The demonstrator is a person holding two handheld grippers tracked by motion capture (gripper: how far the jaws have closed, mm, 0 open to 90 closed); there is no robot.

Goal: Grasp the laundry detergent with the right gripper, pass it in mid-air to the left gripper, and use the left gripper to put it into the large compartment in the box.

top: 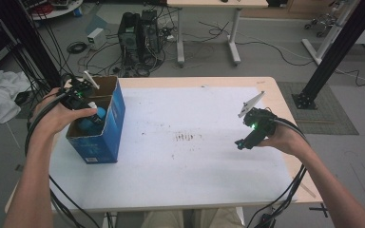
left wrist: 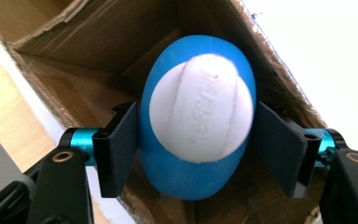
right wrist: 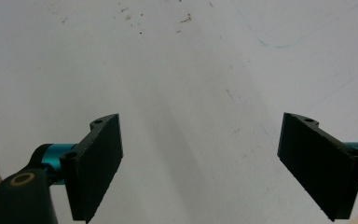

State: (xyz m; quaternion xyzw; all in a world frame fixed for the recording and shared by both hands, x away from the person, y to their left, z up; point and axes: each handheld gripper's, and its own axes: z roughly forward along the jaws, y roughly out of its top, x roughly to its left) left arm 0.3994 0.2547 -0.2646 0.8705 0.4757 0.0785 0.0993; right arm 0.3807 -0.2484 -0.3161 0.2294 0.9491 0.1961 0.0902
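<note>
While your left tool (left wrist: pixel 196 149) hangs inside the open blue cardboard box (top: pixel 115 124) at the left edge of the desk (top: pixel 195 166), its jaws sit either side of a blue bottle (left wrist: pixel 186 177) with a white cap (left wrist: pixel 200 109). In the left gripper view the left pad looks to be touching the bottle's side, while on the right I cannot tell contact from a thin gap, so I would not count this as a firm grip; treat the tool as partly open around the bottle rather than clamped on it.

The bottle stands roughly upright in the box, cap towards you, with brown cardboard walls close on each side. Judging by its smooth, rounded plastic body, it will probably be light, fairly stiff and slippery; a curved surface like this tends to squirt out of flat pads if you pinch it off-centre. Take hold across the widest part of the body, just below the cap, with the pads square to its sides. Avoid the cap itself, which may be loose or turn.

Your right tool (right wrist: pixel 214 163) is held over bare white desk on the right, well apart from the box, with its jaws wide open and nothing between them. It could steady the box wall if the bottle drags on the cardboard.
</note>
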